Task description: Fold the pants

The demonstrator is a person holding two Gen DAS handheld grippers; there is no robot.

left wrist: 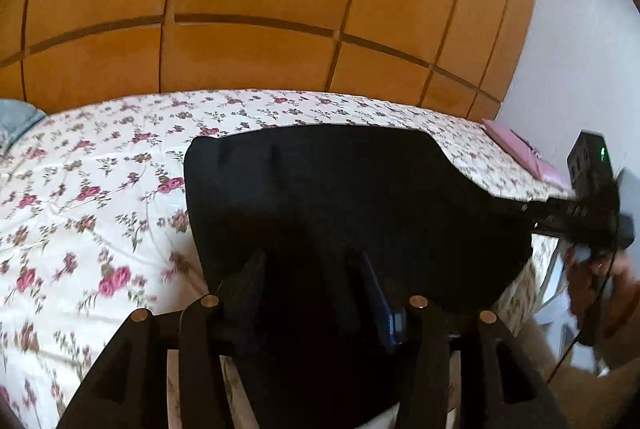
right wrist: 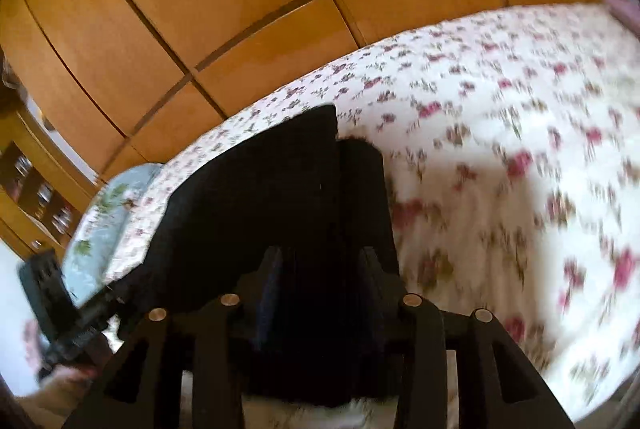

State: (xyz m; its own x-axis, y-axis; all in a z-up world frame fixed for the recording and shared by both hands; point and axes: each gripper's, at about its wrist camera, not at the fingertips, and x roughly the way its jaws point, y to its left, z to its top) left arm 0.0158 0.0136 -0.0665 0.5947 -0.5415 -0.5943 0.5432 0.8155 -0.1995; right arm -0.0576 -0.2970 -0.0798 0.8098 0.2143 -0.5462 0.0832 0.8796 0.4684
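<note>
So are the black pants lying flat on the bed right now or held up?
Held up: the pants hang stretched between left gripper and right gripper, above the bed.

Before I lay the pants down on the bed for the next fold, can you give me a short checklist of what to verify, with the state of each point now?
1. Left gripper shut on the pants: ok, dark cloth sits between its fingers.
2. Right gripper shut on the pants: ok, cloth fills the gap.
3. Cloth stretched between the two grippers: ok, it spans to the right gripper in the left wrist view.
4. Bedspread bare where the pants will land: ok in the visible part.
5. Pink item at the bed edge apart from the pants: ok.
6. Legs aligned evenly: cannot tell, cloth too dark.
</note>
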